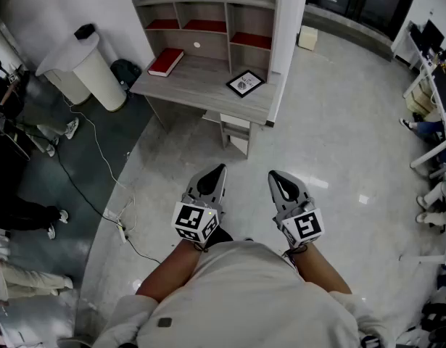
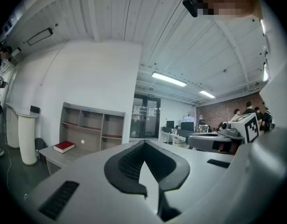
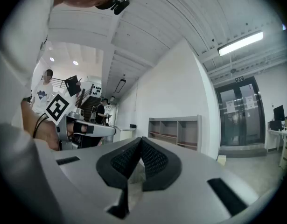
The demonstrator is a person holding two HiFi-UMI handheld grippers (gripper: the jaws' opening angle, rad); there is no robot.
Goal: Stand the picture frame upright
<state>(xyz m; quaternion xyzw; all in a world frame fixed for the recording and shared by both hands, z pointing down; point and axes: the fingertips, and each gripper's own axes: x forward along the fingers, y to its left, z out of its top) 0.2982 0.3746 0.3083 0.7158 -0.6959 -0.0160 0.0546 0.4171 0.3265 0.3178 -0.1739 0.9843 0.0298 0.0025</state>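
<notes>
On the bench [image 1: 201, 85] across the floor, the picture frame [image 1: 245, 83] is lying flat near the right front corner, below the shelves. Nothing of the task is looking done yet: approaching, gripping and standing it upright are all waiting. The left tool [image 1: 218, 170] and the right tool [image 1: 275, 175] are hovering level, side by side before the person, each with jaws pressed together on nothing. Both are sitting well apart from the picture frame, which is lying straight ahead of them.

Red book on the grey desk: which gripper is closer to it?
Left. The left gripper has the red book far ahead, slightly to its left; the right gripper is farther over to the right.
</notes>
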